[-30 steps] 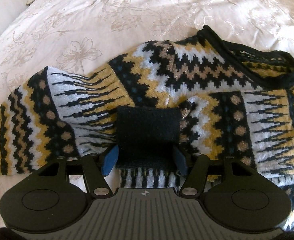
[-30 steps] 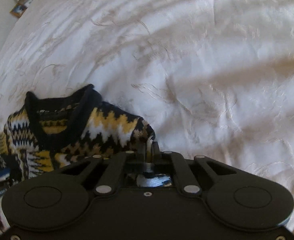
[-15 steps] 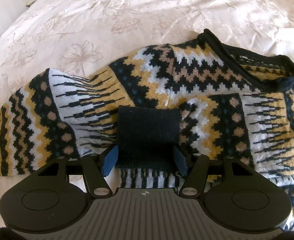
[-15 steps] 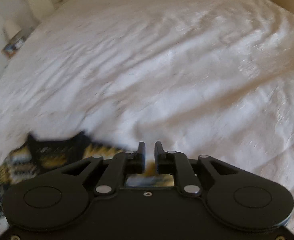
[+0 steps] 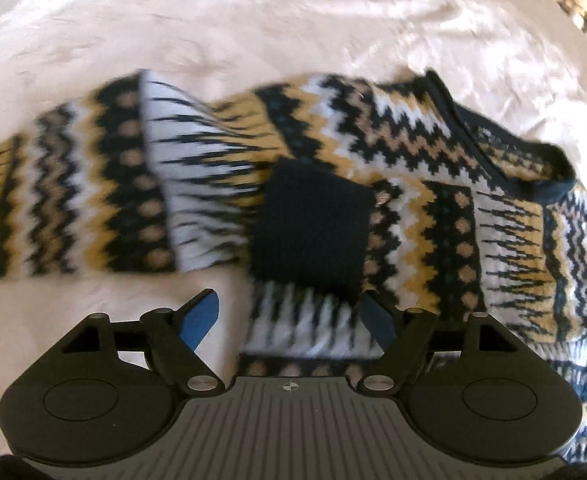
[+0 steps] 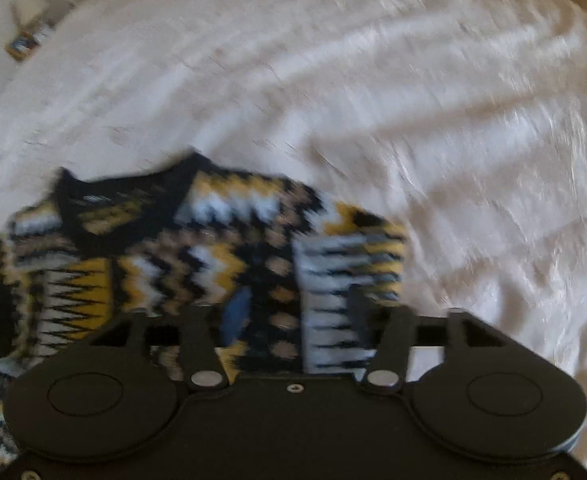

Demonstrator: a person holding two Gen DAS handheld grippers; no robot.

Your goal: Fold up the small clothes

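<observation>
A small knitted sweater (image 5: 393,148) with black, yellow, white and tan zigzag bands lies across the bedspread. Its black cuff (image 5: 313,224) rests folded over the body, just beyond my left gripper (image 5: 289,316), which is open with blue pads and holds nothing. In the right wrist view the sweater (image 6: 165,264) shows its black collar (image 6: 125,200) at the left and a folded edge at the right. My right gripper (image 6: 297,312) is open over that right part, with fabric between the spread fingers, not pinched. This view is blurred.
A cream embroidered bedspread (image 5: 293,20) covers the bed (image 6: 453,120) all around the sweater. A small framed object (image 6: 23,46) stands at the far left edge in the right wrist view. Dark clutter (image 5: 581,4) sits at the far right.
My left gripper has opened wider and pulled back from the black cuff, which stays on the sweater. My right gripper has gone from shut to open and swung back over the sweater's right side.
</observation>
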